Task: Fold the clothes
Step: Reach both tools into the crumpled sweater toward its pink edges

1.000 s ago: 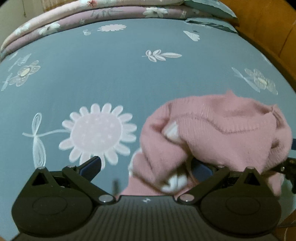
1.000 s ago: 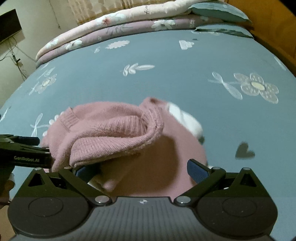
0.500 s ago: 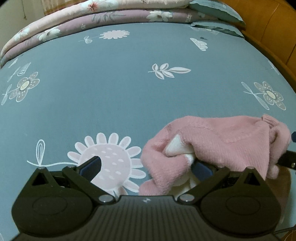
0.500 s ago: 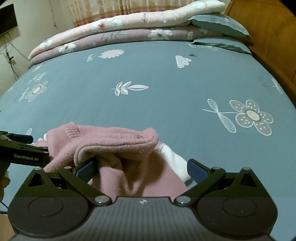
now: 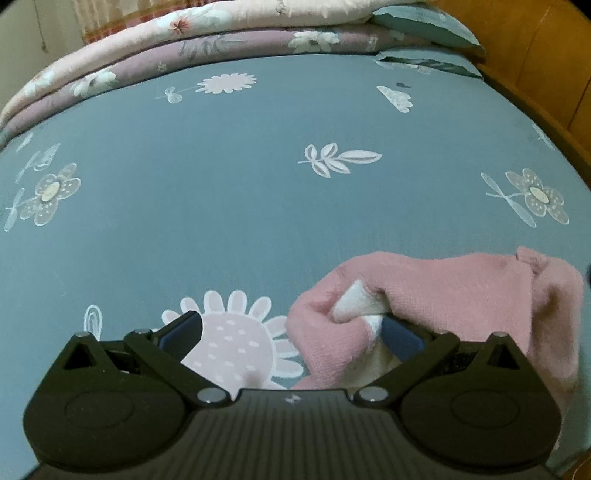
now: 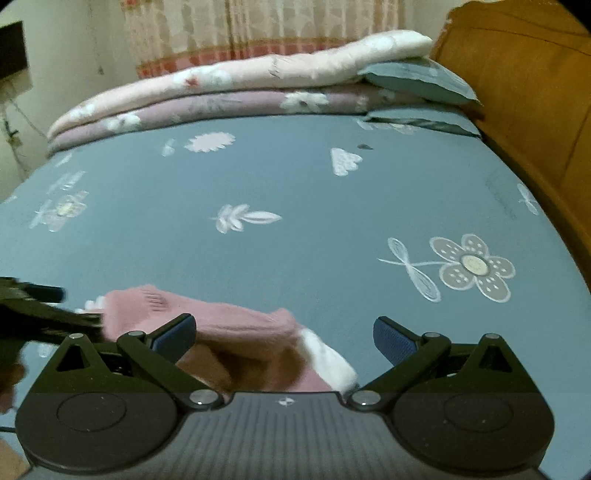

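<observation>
A pink knit sweater (image 5: 454, 295) with white trim lies bunched on the blue flowered bedsheet (image 5: 240, 192), at the lower right of the left wrist view. My left gripper (image 5: 291, 334) is open; its right finger pad (image 5: 400, 338) touches the white trim, its left pad is over the sheet. In the right wrist view the sweater (image 6: 236, 332) lies low and left, between and behind the fingers. My right gripper (image 6: 282, 334) is open, with the sweater near its left pad. The left gripper's body (image 6: 37, 314) shows at that view's left edge.
Folded pink and mauve quilts (image 6: 236, 92) and blue pillows (image 6: 417, 81) are stacked at the far end of the bed. A wooden headboard (image 6: 535, 110) runs along the right side. A curtain (image 6: 258, 33) hangs behind.
Both grippers have pulled back toward the near edge of the bed and tilted up, so the sweater sits lower and smaller in both views. Both stayed open.
</observation>
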A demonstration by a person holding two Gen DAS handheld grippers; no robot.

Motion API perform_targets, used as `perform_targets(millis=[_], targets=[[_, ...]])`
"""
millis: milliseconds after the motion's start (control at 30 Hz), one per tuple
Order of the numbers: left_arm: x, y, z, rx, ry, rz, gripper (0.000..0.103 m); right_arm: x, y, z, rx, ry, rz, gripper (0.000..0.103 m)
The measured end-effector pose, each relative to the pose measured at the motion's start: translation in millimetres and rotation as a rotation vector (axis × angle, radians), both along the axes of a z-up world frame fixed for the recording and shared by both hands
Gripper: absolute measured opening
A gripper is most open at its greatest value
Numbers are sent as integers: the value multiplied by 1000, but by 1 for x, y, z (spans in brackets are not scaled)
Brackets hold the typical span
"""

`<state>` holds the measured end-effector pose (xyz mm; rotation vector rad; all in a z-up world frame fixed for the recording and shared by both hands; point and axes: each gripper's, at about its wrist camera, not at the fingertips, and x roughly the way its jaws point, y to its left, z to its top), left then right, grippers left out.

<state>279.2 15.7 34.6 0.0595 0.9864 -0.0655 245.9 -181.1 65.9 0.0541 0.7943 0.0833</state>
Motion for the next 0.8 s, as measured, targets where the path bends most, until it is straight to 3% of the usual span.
perform_targets(millis=[100, 233, 433, 567, 800], targets=[[15, 14, -9, -18, 24, 26, 102, -3, 13, 4, 10, 3, 55, 103], [9, 33, -7, -70, -4, 33, 102, -3, 36, -8, 1, 40, 130, 103], [-8, 46, -21, -174, 19, -6, 102, 14, 59, -60, -23, 193, 153, 103], [-12, 33, -43, -171, 49, -95, 102, 23, 55, -95, -7, 285, 107, 103], [-13, 25, -71, -184, 49, -188, 102, 11, 50, -112, -29, 222, 167, 103]])
